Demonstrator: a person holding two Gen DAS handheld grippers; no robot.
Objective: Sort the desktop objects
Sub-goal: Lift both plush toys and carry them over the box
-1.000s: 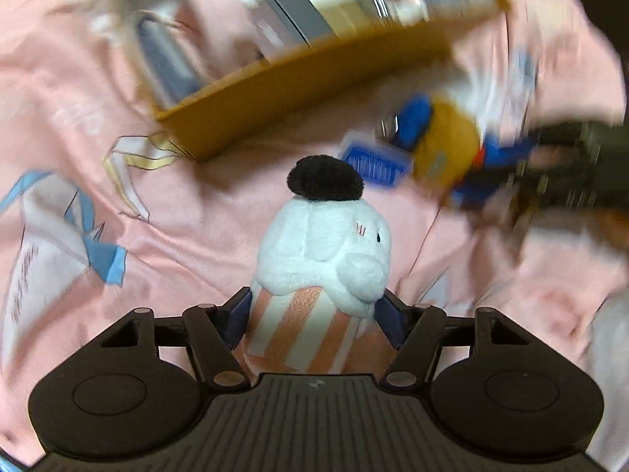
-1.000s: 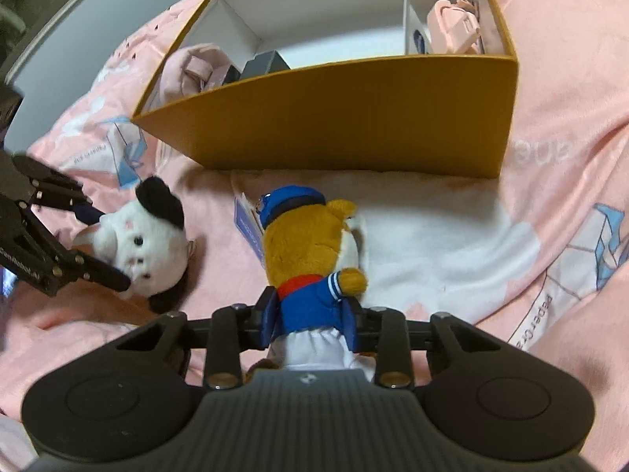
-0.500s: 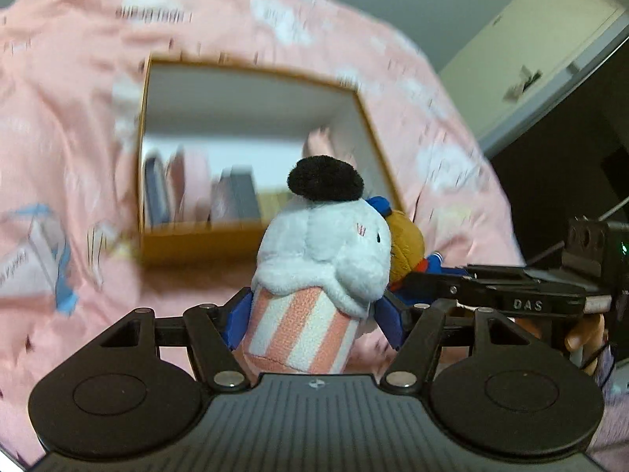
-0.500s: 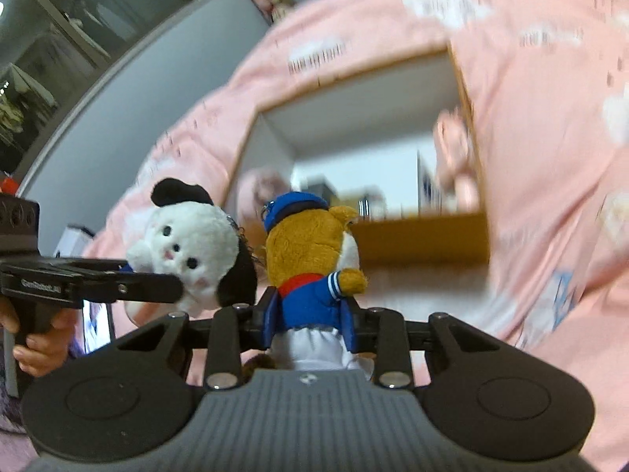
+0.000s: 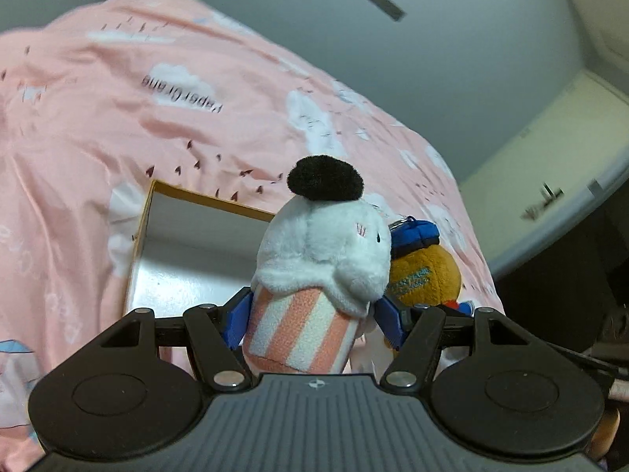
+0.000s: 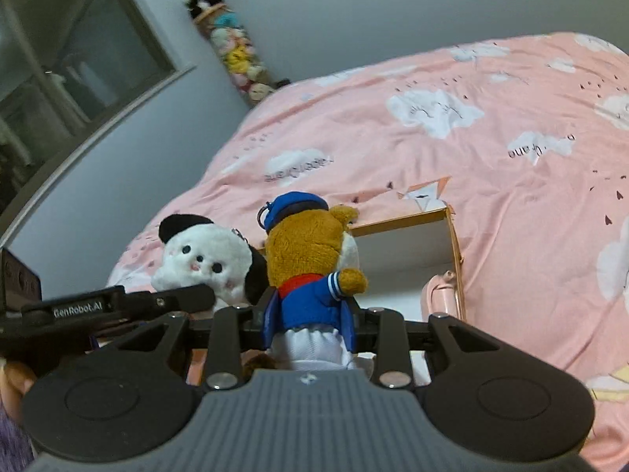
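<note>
My left gripper (image 5: 310, 320) is shut on a white plush dog (image 5: 318, 259) with black ears and a pink-striped body, held in the air in front of the yellow box (image 5: 145, 220). My right gripper (image 6: 308, 320) is shut on a brown plush bear (image 6: 310, 251) in a blue sailor jacket and cap. The two toys hang side by side: the bear (image 5: 422, 271) shows right of the dog in the left wrist view, and the dog (image 6: 204, 261) with the left gripper's finger (image 6: 129, 303) shows left of the bear in the right wrist view. The box (image 6: 452, 236) lies below, behind both toys.
A pink quilt (image 5: 118, 118) with cloud prints covers the bed under the box. A pink object (image 6: 440, 295) leans inside the box's right end. A hanging tube of small plush toys (image 6: 232, 47) and a window (image 6: 59, 59) are on the far wall. A hand (image 6: 15, 381) holds the left gripper.
Both grippers rose off the quilt with their toys and drew together. The box, near and above the toys before, now sits lower and farther behind them, with the wall in view.
</note>
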